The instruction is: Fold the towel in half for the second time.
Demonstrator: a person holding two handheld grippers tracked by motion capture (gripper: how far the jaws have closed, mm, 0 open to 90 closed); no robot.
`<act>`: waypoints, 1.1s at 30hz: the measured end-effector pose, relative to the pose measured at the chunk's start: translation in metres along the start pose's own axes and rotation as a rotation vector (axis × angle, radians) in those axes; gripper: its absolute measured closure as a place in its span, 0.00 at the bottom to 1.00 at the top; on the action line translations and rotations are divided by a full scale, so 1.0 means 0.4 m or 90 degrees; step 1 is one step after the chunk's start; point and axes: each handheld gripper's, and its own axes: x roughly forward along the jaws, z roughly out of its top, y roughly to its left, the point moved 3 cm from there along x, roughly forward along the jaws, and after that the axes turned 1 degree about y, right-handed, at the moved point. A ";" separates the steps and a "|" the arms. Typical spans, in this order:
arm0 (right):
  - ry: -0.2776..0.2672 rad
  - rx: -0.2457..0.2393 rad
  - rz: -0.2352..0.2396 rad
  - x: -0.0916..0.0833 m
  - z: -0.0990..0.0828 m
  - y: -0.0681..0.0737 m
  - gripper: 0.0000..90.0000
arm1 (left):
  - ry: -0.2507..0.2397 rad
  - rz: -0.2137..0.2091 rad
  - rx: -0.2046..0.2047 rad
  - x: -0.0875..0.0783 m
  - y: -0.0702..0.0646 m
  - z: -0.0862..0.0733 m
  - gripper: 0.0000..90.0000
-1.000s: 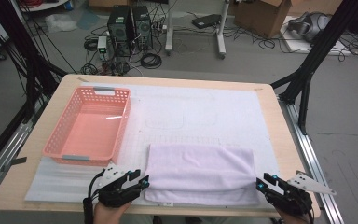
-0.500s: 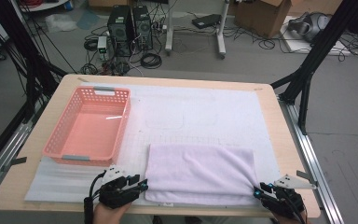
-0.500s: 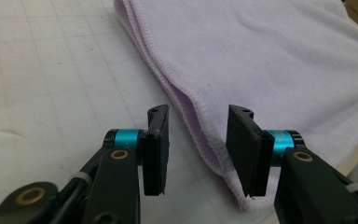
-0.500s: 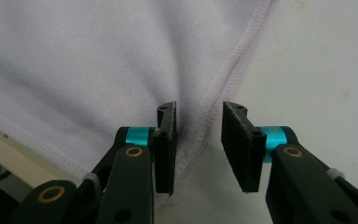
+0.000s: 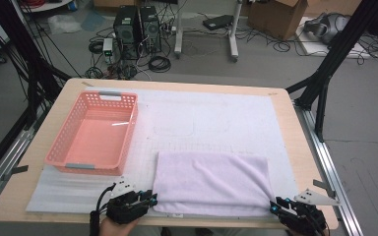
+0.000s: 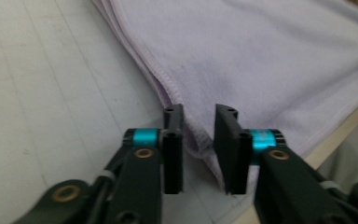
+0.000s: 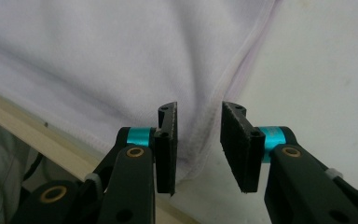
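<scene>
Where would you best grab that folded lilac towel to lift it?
By its two near corners, coming in level from the table's near edge. The folded lilac towel lies flat, so only its stitched edges offer a lip. The left gripper and right gripper already straddle those corners, their jaws just closing, a small gap remaining.

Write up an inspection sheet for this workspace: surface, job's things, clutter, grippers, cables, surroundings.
Surface: wooden table covered by a white mat.
Job's things: folded lilac towel lying flat at the near edge; its near corners sit between the jaws.
Clutter: empty pink basket at the left of the mat.
Grippers: left gripper and right gripper have just been closing, each on a towel corner; a gap shows between pads and cloth in both gripper views.
Cables: black cable trailing from the left gripper.
Surroundings: computer towers, floor cables, cardboard box beyond the table.
</scene>
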 end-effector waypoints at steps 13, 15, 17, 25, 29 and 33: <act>-0.010 -0.021 -0.001 -0.018 0.008 0.000 0.95 | -0.050 0.002 0.015 -0.038 -0.006 0.016 0.97; -0.020 -0.024 -0.003 -0.026 0.012 0.001 0.95 | -0.059 -0.009 0.005 -0.045 -0.007 0.019 0.97; -0.031 -0.030 -0.008 -0.036 0.019 0.005 0.95 | -0.069 -0.021 -0.006 -0.054 -0.006 0.024 0.97; -0.031 -0.043 -0.004 -0.032 0.018 0.007 0.94 | -0.071 -0.037 -0.012 -0.056 -0.009 0.024 0.97; -0.034 -0.059 0.000 -0.035 0.018 0.004 0.94 | -0.078 -0.037 -0.012 -0.060 -0.010 0.027 0.97; -0.032 -0.095 0.003 -0.030 0.018 0.005 0.86 | -0.073 -0.037 -0.011 -0.054 -0.009 0.023 0.97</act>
